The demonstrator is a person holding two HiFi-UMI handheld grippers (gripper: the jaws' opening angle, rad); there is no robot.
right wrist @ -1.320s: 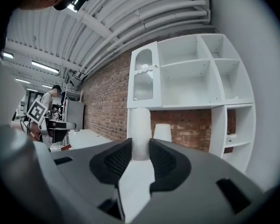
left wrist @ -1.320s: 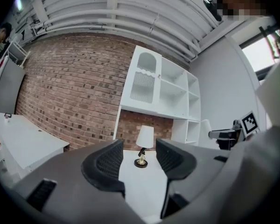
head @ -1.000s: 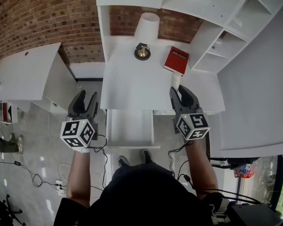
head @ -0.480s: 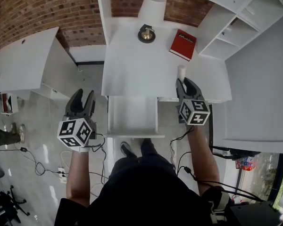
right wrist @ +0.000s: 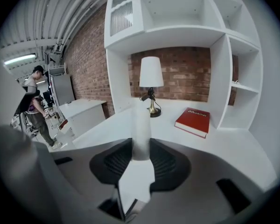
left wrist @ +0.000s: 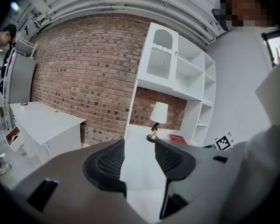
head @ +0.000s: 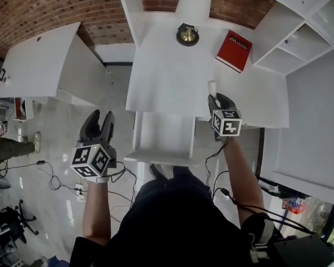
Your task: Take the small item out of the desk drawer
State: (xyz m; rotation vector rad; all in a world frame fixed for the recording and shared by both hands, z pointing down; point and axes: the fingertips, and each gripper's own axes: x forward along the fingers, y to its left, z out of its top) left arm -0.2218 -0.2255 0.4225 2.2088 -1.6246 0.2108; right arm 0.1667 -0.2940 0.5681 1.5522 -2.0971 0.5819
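The white desk (head: 167, 77) has its drawer (head: 163, 136) pulled out under the front edge, and its bare white bottom shows. My right gripper (head: 217, 101) is at the desk's front right edge, shut on a small white cylinder (head: 212, 87) that sticks out past its tips. In the right gripper view the cylinder (right wrist: 141, 127) stands upright between the black pads of the right gripper (right wrist: 141, 157). My left gripper (head: 98, 121) hangs over the floor left of the drawer. The left gripper (left wrist: 139, 155) stands open with nothing between its pads.
A lamp (head: 189, 15) and a red book (head: 232, 50) sit at the back of the desk. White shelves (head: 300, 32) rise at the right. A second white desk (head: 39, 65) stands at the left. Cables (head: 61, 177) lie on the floor, and a person (right wrist: 35, 101) stands far left.
Both grippers have sunk, the right one much more, with the white cylinder still in it. The head view has shifted, so the desk sits further right in the picture.
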